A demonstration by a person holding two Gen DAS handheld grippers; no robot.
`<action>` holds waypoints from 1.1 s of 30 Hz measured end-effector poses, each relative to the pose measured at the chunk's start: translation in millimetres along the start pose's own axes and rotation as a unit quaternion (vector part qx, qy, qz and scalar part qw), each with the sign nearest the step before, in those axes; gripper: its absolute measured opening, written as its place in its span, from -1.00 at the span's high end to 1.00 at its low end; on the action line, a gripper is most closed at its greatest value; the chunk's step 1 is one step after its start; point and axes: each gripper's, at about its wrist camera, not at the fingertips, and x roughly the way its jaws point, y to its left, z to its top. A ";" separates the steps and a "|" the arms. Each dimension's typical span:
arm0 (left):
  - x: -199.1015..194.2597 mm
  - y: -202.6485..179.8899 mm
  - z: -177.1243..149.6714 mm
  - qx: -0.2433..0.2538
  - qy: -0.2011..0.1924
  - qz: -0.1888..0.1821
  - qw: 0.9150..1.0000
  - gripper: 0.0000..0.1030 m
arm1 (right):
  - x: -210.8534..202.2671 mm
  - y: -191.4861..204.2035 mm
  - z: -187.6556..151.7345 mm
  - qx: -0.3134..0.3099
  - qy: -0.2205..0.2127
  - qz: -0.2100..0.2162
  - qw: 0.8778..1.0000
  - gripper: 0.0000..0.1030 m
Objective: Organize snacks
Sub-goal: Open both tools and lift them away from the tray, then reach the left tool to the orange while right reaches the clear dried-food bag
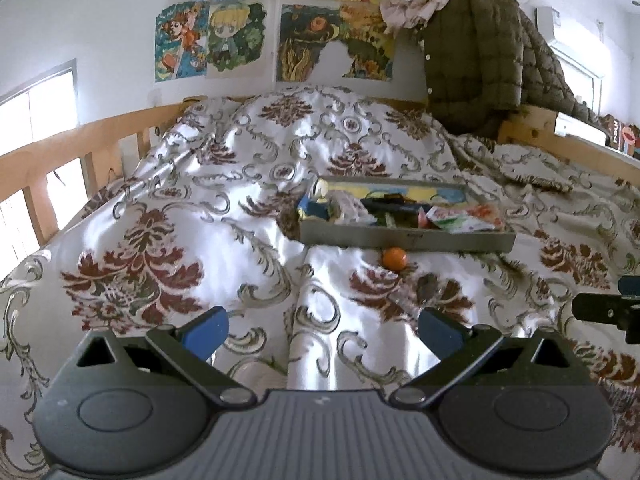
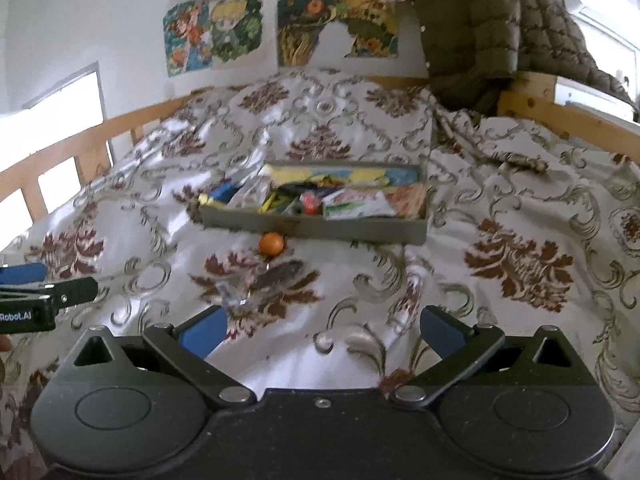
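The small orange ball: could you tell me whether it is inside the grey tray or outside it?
Outside. The orange ball lies on the patterned bedspread, just in front of the grey tray's near wall.

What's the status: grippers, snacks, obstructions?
Left gripper open, empty. Right gripper open, empty. Snack tray filled; orange ball loose on bedspread before it. Path unobstructed.

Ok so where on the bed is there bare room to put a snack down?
Free: bedspread left of the tray, toward the wooden rail, and right of the tray. Crowded: inside the tray, and just before it, where the orange ball lies.
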 end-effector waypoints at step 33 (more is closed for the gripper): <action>40.2 6.1 34.2 -0.023 0.012 0.030 0.999 -1.00 | 49.2 -1.3 21.1 -0.006 0.019 0.037 0.999 -0.99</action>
